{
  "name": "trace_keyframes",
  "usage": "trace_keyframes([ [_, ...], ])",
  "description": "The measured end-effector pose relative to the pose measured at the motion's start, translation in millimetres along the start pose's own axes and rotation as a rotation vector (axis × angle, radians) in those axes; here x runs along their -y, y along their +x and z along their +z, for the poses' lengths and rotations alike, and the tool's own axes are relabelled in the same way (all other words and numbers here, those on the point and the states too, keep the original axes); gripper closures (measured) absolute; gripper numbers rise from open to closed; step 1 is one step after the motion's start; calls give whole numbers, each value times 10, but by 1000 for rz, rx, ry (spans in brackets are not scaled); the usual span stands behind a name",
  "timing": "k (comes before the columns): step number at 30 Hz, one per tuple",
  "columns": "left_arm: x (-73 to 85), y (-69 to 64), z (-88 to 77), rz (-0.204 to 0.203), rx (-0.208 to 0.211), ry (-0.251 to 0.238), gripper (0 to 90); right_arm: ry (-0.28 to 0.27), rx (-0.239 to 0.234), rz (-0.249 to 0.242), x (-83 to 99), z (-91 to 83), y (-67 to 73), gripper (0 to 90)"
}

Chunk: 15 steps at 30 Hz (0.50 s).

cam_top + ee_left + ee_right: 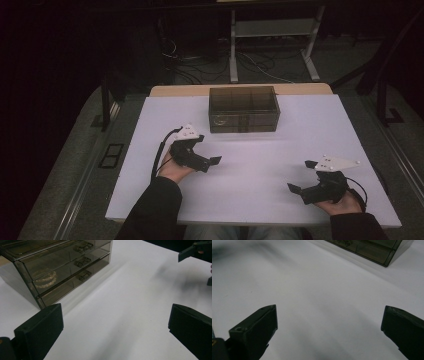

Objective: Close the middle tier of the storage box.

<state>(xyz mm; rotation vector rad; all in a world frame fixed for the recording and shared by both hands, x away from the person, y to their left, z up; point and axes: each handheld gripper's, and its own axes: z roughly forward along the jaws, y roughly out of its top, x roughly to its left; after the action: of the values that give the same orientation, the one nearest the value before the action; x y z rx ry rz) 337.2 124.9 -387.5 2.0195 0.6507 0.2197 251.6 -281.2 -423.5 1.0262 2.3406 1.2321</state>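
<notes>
Left gripper [209, 148] wide, empty, drawers [243, 121] just ahead for a pull | right gripper [303, 175] wide, empty; idle on desk [260, 170]

smoky brown drawer box [243, 109], white table [280, 150], black grippers.

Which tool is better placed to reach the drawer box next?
Probably the left tool: it sits close to the drawer box, open, with the drawer handles in front of its camera. The right tool, also open, is farther off near the table's right edge.
</notes>
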Motion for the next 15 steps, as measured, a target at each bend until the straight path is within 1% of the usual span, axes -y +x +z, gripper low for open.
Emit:
trace_keyframes([
  [2,20,-20,-25,1,0,-5,0,0,1,2,1,1,0,0],
  [4,40,-31,-51,9,-2,1,0,1,1,2,1,1,1,0],
  [15,291,-33,-196,-33,-15,-24,0,0,1,6,4,1,1,0],
])
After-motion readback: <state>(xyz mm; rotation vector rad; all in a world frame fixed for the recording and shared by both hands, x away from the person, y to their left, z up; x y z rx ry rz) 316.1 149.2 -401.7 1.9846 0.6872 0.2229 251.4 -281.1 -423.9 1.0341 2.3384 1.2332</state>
